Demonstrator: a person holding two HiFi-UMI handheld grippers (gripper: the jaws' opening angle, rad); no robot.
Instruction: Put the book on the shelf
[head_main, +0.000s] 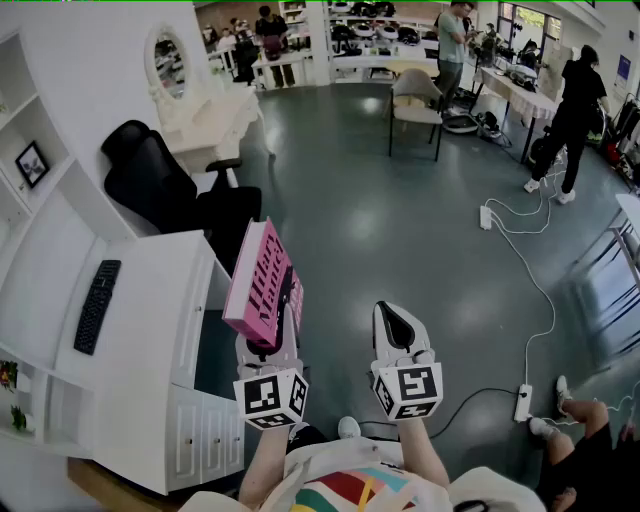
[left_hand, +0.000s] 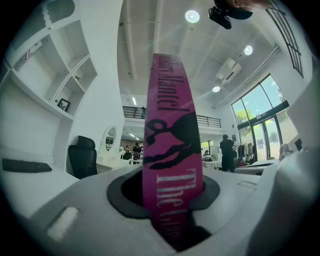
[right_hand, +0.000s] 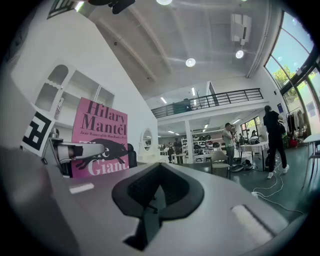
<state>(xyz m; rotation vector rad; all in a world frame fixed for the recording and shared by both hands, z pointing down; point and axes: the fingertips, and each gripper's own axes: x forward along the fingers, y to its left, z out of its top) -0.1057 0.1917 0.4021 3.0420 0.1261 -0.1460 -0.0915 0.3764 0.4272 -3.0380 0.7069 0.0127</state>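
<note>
The book (head_main: 262, 275), a pink paperback, stands upright in the air just beside the right edge of the white desk (head_main: 140, 330). The left gripper (head_main: 270, 332) is clamped on the book's lower edge. The left gripper view shows only the spine, seated between the jaws with both pads pressed against it. The right gripper view shows the front cover with its title and a black animal figure, which the other two views do not show. The right gripper (head_main: 398, 322) hangs farther right of the desk, well clear of the book; its own view shows the jaws closed together with nothing between them. The head view alone shows the keyboard (head_main: 97, 305) lying on the desk and the shelf unit (head_main: 35, 165) rising along the desk's left side.
</note>
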